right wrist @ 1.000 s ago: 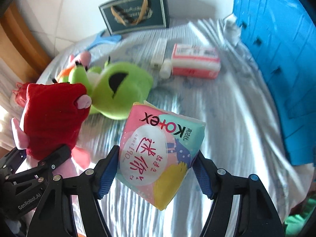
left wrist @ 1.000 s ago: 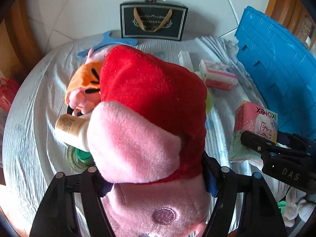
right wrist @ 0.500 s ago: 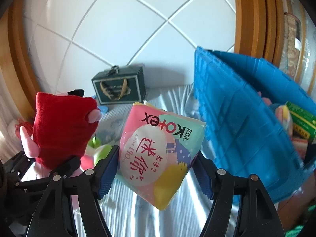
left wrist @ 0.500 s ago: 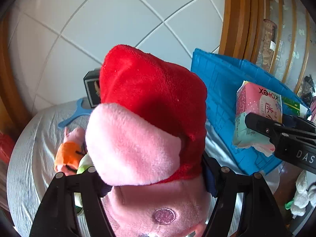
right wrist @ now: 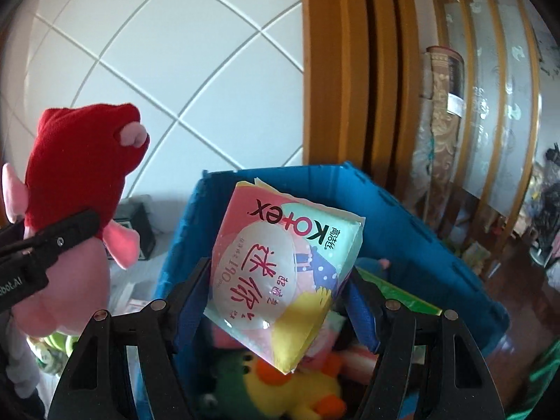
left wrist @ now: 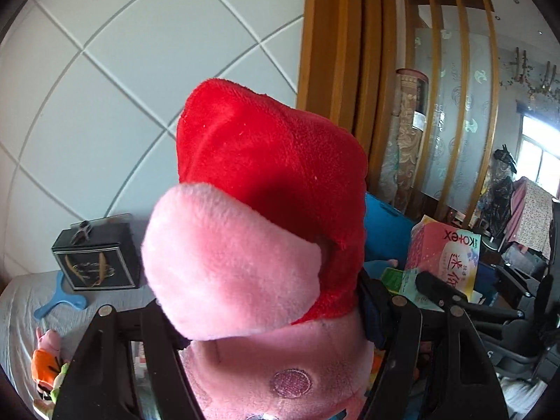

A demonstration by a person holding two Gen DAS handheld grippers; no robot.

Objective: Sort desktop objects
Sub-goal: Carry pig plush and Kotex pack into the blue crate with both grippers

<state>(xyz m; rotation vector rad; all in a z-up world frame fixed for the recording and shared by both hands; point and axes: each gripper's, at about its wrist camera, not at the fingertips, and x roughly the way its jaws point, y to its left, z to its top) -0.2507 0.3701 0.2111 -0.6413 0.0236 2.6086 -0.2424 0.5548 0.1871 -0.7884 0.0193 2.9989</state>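
My left gripper [left wrist: 269, 301] is shut on a pink plush pig in a red dress [left wrist: 266, 210], which fills the left wrist view and is held high above the grey-clothed table [left wrist: 21, 301]. My right gripper [right wrist: 278, 297] is shut on a pink and teal Kotex pack [right wrist: 273, 266], held tilted over the open blue crate [right wrist: 420, 231]. The right wrist view shows the pig [right wrist: 80, 161] at the left, beside the crate, with a left finger [right wrist: 63, 234] across it. The pack [left wrist: 444, 255] also shows at the right of the left wrist view.
Inside the crate lie a yellow duck plush [right wrist: 297, 392], a green plush [right wrist: 231, 371] and a green packet [right wrist: 402, 294]. A black gift box [left wrist: 98, 259], a blue handle-shaped piece [left wrist: 61, 302] and a small orange plush [left wrist: 45, 360] stay on the table. A wooden partition [right wrist: 350, 70] stands behind the crate.
Both grippers have risen from the table and swung right toward the blue crate, each still gripping its load. The pack now hangs over the crate's opening.
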